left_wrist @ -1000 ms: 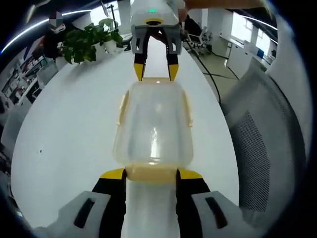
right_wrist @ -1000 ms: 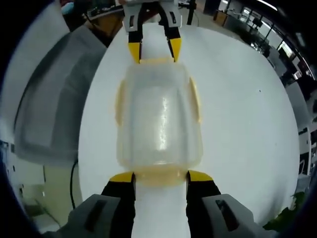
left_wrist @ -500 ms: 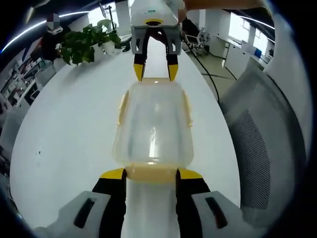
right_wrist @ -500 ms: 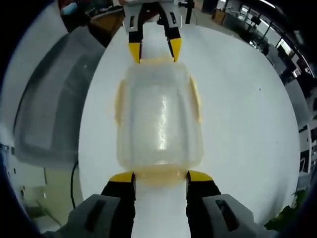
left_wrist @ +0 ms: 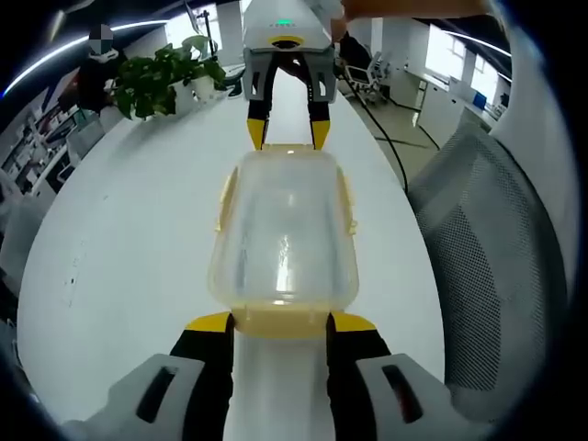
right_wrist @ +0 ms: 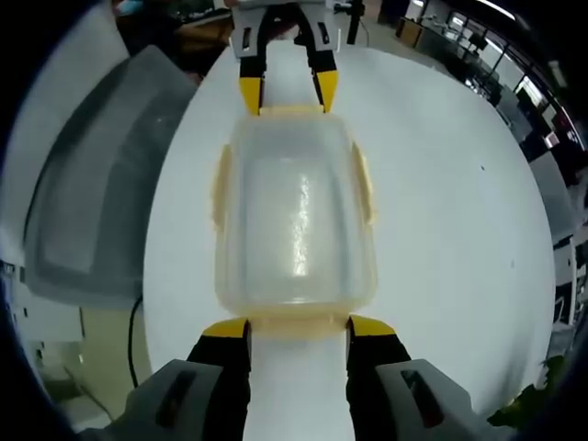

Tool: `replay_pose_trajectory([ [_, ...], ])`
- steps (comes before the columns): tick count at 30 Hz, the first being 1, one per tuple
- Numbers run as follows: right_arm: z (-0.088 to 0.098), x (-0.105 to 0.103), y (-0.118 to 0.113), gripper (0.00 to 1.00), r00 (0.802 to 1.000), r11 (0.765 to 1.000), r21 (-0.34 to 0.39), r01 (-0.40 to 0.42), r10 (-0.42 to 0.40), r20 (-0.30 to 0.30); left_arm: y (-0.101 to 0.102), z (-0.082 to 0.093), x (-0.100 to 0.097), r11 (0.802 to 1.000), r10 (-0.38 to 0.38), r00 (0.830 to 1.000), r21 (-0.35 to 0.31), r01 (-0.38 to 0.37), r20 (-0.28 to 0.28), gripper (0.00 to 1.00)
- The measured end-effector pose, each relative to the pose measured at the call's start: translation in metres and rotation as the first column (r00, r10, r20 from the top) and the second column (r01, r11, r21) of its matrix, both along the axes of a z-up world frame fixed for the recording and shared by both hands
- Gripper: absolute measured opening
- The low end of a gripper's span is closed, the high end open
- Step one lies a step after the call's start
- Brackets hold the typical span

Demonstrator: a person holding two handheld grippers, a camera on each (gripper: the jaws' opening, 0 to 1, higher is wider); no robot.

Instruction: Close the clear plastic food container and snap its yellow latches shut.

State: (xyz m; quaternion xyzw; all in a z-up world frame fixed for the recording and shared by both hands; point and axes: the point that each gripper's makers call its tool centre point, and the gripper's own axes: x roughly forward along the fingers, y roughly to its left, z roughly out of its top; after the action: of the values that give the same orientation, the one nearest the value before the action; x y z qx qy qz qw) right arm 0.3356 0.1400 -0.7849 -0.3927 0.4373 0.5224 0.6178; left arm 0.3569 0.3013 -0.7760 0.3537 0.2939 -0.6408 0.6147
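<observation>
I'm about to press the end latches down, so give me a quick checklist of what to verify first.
1. Lid sits on the container: ok.
2. Left gripper straddles the near end latch: ok.
3. Right gripper straddles the opposite end latch: ok.
4. Both jaws open: ok.
5. Side latches snapped down: cannot tell.
6. Container flat on the white table: ok.

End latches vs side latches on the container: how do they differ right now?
Each end latch lies between open gripper jaws, one at the left gripper, the other at the right gripper; the side latches have no gripper beside them. In each view the end latch reads as a broad yellow band across the container, the side latches as narrow strips along its long edges. All are yellow, on the same clear container.
</observation>
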Motion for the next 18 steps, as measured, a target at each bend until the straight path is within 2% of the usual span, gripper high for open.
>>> replay_pose_trajectory([
  [1, 0.000, 0.000, 0.000, 0.39, 1.000, 1.000, 0.001, -0.002, 0.002, 0.002, 0.001, -0.001, -0.001, 1.000, 0.008, 1.000, 0.008, -0.007, -0.014, 0.39],
  [5, -0.001, 0.000, -0.003, 0.40, 1.000, 1.000, -0.001, 0.014, -0.014, 0.004, 0.001, 0.000, 0.001, 1.000, 0.012, 1.000, -0.004, -0.012, 0.002, 0.46],
  [9, 0.003, -0.002, -0.007, 0.41, 1.000, 1.000, -0.012, 0.010, -0.010, 0.019, 0.005, 0.003, 0.002, 1.000, 0.012, 1.000, 0.001, -0.012, 0.016, 0.46],
  [13, 0.011, -0.005, -0.006, 0.41, 0.998, 0.999, 0.009, 0.044, -0.045, 0.032, 0.009, 0.010, 0.002, 1.000, 0.023, 0.999, -0.002, -0.023, 0.034, 0.47],
  [15, 0.019, -0.006, -0.002, 0.41, 0.993, 0.992, 0.057, 0.111, -0.113, 0.030, 0.010, 0.014, 0.002, 0.998, 0.055, 0.998, -0.025, -0.055, 0.022, 0.47],
  [18, 0.028, -0.004, 0.001, 0.40, 0.968, 0.960, 0.126, 0.248, -0.251, 0.003, 0.011, 0.021, 0.005, 0.990, 0.131, 0.991, -0.058, -0.131, -0.004, 0.46],
])
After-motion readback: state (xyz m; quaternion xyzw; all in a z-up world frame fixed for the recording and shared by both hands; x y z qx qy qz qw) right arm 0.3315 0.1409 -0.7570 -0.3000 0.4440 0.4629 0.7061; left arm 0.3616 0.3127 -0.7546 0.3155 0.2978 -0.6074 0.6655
